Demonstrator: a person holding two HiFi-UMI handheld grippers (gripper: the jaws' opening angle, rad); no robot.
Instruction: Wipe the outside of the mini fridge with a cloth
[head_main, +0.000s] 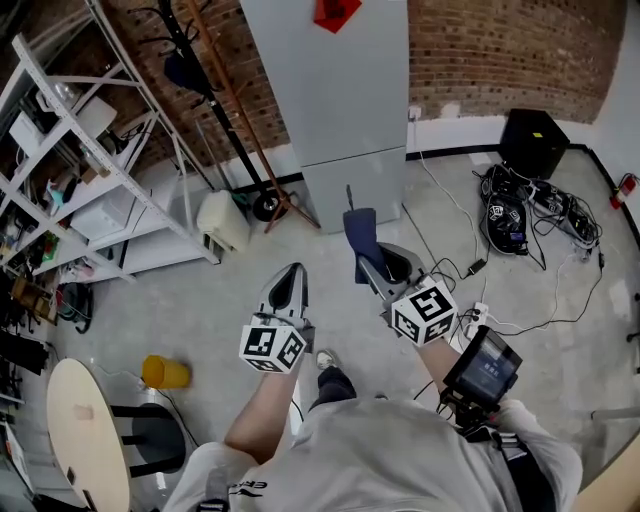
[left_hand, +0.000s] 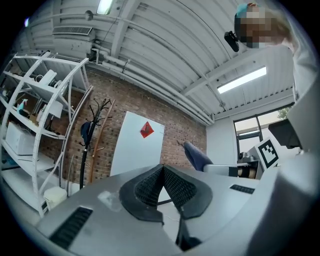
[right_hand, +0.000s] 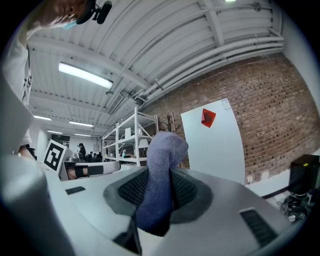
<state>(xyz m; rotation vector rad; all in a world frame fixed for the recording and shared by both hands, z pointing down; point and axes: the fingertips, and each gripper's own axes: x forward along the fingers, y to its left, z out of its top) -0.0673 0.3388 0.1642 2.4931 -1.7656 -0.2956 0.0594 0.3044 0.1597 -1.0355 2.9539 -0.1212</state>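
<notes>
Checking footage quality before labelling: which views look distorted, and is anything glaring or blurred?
Left gripper view: fisheye bends the shelving, ceiling light blown white. Right gripper view: same bulge, cloth sharp. Head view: evenly lit, fridge crisp.

Two grippers (head_main: 291, 272) (head_main: 372, 266), one blue cloth (head_main: 360, 230), one white fridge (head_main: 340, 100), one yellow container (head_main: 165, 372)

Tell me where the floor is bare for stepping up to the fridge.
Bare concrete lies in front of the fridge, and leftward between the white object and the yellow container. Cables and a black box crowd the right; the shelf rack fills the left.
</notes>
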